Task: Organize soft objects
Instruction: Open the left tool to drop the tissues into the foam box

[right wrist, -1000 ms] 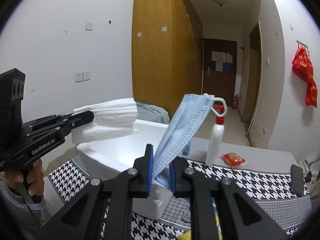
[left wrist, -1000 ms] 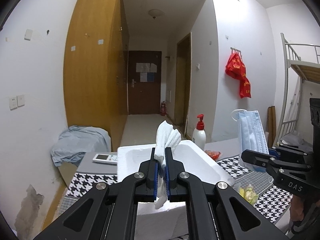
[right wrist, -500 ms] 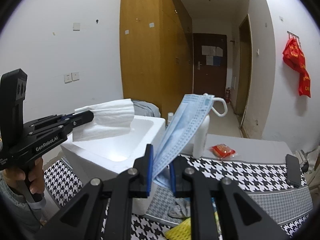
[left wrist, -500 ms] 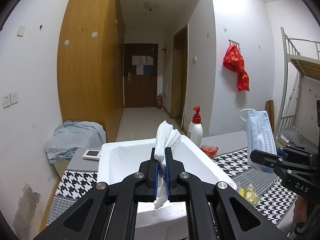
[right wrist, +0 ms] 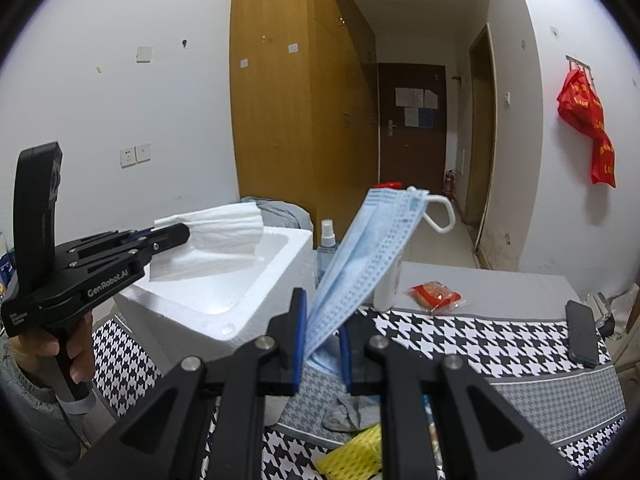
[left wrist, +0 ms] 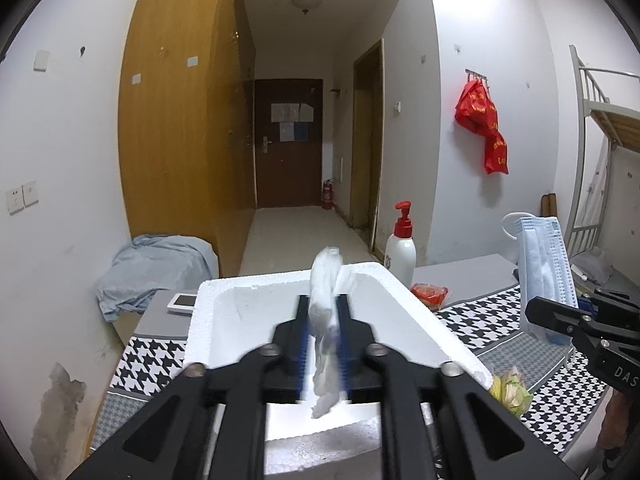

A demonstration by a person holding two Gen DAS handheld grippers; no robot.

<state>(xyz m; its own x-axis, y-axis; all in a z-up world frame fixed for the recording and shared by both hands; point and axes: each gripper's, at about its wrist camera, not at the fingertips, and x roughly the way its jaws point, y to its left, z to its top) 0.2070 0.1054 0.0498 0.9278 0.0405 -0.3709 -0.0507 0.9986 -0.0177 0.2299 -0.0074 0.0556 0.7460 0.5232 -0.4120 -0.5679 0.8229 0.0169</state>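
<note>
- The left gripper (left wrist: 323, 320) hangs over the open white foam box (left wrist: 424, 316); its jaws stand a little apart, with a white tissue (left wrist: 326, 320) between them, blurred, touching at most one pad, so I cannot tell whether the tongs grip it or it is slipping free
- From the right wrist camera the same tissue (right wrist: 216, 242) sticks out flat from the left gripper's tip (right wrist: 182, 234), above the foam box's (right wrist: 276, 280) near-left rim
- The right gripper (right wrist: 323, 320) has its jaws narrowly parted; a pale blue face mask (right wrist: 360, 264) rises between them, leaning on the left blue pad, its white ear loop up at the top right; whether the right pad touches it I cannot tell
- In the left wrist view that mask (left wrist: 540, 264) stands upright above the right gripper (left wrist: 560, 312), over the right part of the desk
- The foam box sits on the left part of the desk, on a black-and-white houndstooth cloth (right wrist: 480, 340)
- Just behind the box stands a white pump bottle with a red top (left wrist: 401, 248); a small clear spray bottle (right wrist: 327, 240) is beside the box's far corner
- A red snack packet (right wrist: 436, 296) lies on the bare grey desk towards the far edge
- A dark phone (right wrist: 582, 336) lies near the right edge
- Yellow mesh cloth (right wrist: 356, 452) lies at the near edge, under the right gripper
- A white remote (left wrist: 182, 302) lies at the far left corner
</note>
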